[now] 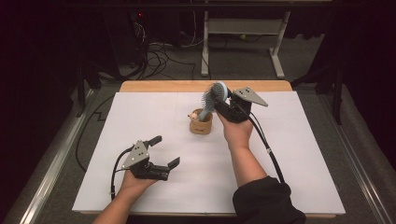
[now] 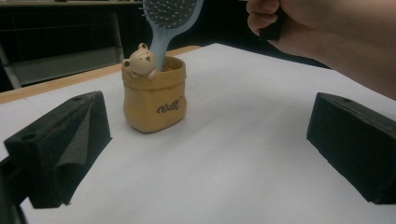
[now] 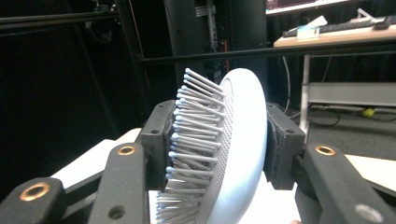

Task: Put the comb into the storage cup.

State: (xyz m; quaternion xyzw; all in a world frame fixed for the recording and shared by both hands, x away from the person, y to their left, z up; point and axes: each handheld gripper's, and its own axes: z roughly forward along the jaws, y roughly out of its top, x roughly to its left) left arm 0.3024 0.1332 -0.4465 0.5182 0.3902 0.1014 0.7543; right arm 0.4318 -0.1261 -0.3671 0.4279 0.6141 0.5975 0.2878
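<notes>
A pale blue hairbrush (image 1: 215,94) stands tilted with its handle down in a small tan cup (image 1: 201,124) that has a bear figure on its rim. My right gripper (image 1: 220,101) holds the brush head from the right; in the right gripper view one pad lies on the bristle tips and the other on the smooth back of the hairbrush (image 3: 243,140). My left gripper (image 1: 166,150) rests open on the white sheet, front left, well short of the cup. Its view shows the cup (image 2: 154,100) ahead and the hairbrush (image 2: 169,16) rising out of it.
A white sheet (image 1: 140,112) covers the table, with a strip of bare wood (image 1: 187,86) along the far edge. Beyond it stand a desk frame (image 1: 243,28) and floor cables. The person's right hand (image 2: 327,32) is beside the cup.
</notes>
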